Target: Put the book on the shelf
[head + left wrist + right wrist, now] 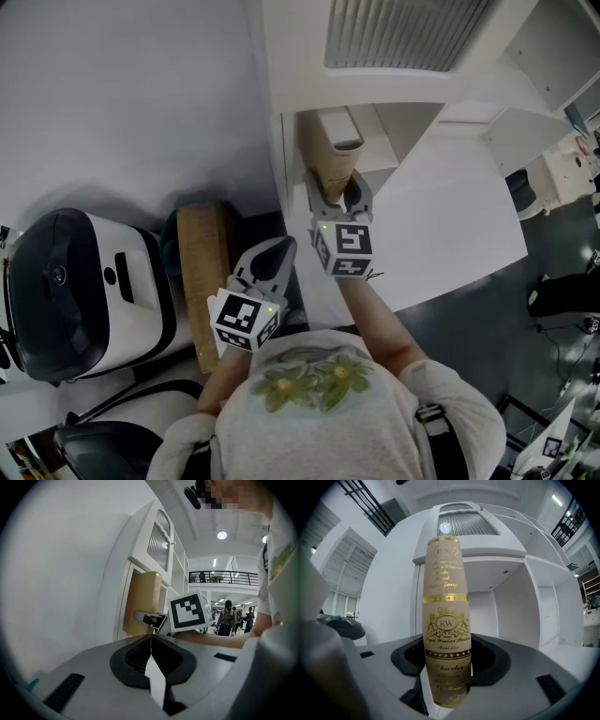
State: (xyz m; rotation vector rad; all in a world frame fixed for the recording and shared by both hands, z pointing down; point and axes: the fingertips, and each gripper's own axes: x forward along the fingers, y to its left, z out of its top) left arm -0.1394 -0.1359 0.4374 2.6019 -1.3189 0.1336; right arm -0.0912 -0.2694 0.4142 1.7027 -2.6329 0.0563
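White shelf unit (513, 606), open bay dead ahead | right gripper (339, 195) clamped on tan book (445, 620), long axis upright, spine toward the jaws, at bay mouth | left gripper (279, 249) pinched together, empty, farther back.

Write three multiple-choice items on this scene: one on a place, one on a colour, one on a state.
1. Where is the book? A in the right tongs; B on the floor; C on a chair.
2. The book's print is: A red; B gold; C blue.
3. The left tongs are: A wide open; B shut and empty; C shut on a cup.

1 A: the jaws close on it in the right gripper view.
2 B: gold lettering shows on beige.
3 B: the jaws meet with nothing between them.
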